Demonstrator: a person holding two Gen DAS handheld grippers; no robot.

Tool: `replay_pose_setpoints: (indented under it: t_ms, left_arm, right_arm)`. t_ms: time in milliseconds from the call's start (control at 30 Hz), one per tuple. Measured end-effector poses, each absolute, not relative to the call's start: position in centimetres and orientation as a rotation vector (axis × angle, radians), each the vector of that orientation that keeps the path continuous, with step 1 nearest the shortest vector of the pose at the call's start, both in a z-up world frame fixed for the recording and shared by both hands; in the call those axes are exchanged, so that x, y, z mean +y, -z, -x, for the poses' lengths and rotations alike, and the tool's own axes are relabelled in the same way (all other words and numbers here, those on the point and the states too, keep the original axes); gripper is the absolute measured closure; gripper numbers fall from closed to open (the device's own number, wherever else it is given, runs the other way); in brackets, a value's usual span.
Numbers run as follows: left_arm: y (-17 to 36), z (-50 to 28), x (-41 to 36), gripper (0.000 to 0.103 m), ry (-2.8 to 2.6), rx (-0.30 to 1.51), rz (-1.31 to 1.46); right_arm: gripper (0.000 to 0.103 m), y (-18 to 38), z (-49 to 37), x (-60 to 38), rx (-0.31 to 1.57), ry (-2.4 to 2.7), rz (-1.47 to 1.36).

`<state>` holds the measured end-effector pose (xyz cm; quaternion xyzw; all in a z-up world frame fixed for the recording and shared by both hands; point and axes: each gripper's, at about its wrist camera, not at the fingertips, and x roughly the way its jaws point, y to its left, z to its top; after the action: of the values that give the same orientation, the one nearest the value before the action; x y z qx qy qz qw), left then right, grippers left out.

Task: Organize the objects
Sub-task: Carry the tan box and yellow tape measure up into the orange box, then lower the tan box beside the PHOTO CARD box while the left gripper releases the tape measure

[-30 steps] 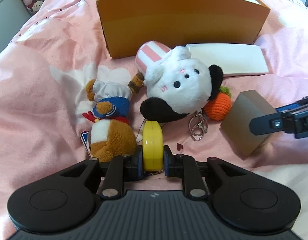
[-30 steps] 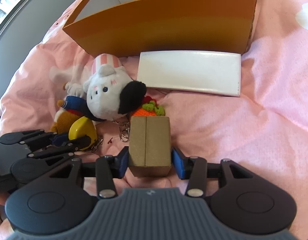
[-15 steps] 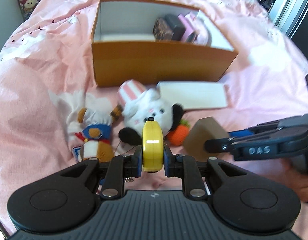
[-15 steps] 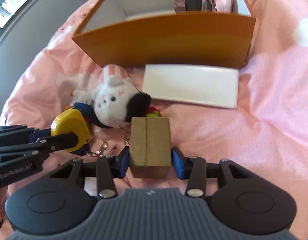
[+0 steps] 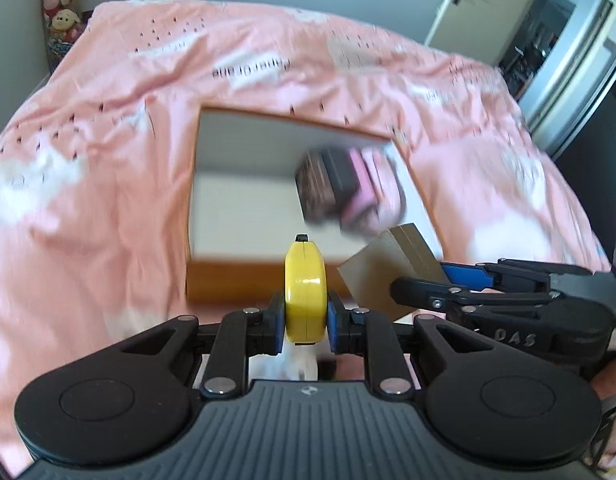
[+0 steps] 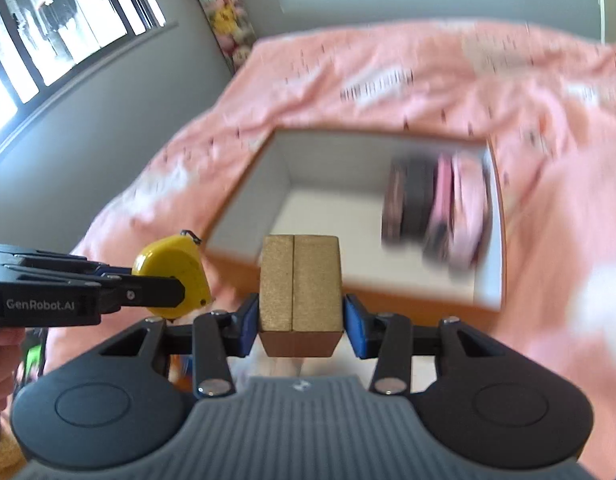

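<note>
Placement into the orange box (image 6: 487, 296) is the step in hand: the yellow tape measure (image 5: 305, 292) is clamped in the left gripper (image 5: 306, 316) and the gold box (image 6: 300, 284) in the right gripper (image 6: 300, 320), both held near the box's front wall. Each is best lowered onto the bare white floor left of the upright wallets (image 6: 435, 204), kept apart from the other, and let go only once resting.

Box (image 6: 244, 200) left half free; upright items (image 6: 435, 204) block right.

Open box (image 5: 244, 280) on the bedspread (image 5: 88, 200) — items (image 5: 347, 188) stacked at its right end (left part bare).
</note>
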<state>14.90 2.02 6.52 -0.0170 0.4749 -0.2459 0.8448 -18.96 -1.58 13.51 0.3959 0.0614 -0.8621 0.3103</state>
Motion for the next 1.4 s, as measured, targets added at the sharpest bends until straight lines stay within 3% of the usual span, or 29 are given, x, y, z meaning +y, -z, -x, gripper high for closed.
replay_pose_setpoints:
  t_ms: [567,933,1133,1200,1400]
  left_arm:
    - [1.3,-33.2,-2.6,0.081,0.422,1.218,0.021]
    - [2.7,-35.9,-3.7,0.081,0.436,1.216,-0.013]
    - [3.0,-36.0,-4.0,0.081,0.444,1.220,-0.018]
    - [3.1,-36.0,-4.1,0.081,0.444,1.223,-0.015]
    - [4.2,-36.4,-5.4,0.081,0.448,1.247,-0.019]
  right_arm:
    - [0.057,-5.6,35.6,-11.5,0.358,2.374,-1.079]
    - [0.057,-3.2,37.4,-14.8,0.562,2.407,-1.079]
    - [0.055,-3.5,37.4,-14.2,0.542,2.357,-1.091]
    - [0.048,-4.4,36.8,-13.5,0.532,2.346,-1.074]
    - [0.053,-6.4,34.8,-10.9,0.563,2.344,-1.019]
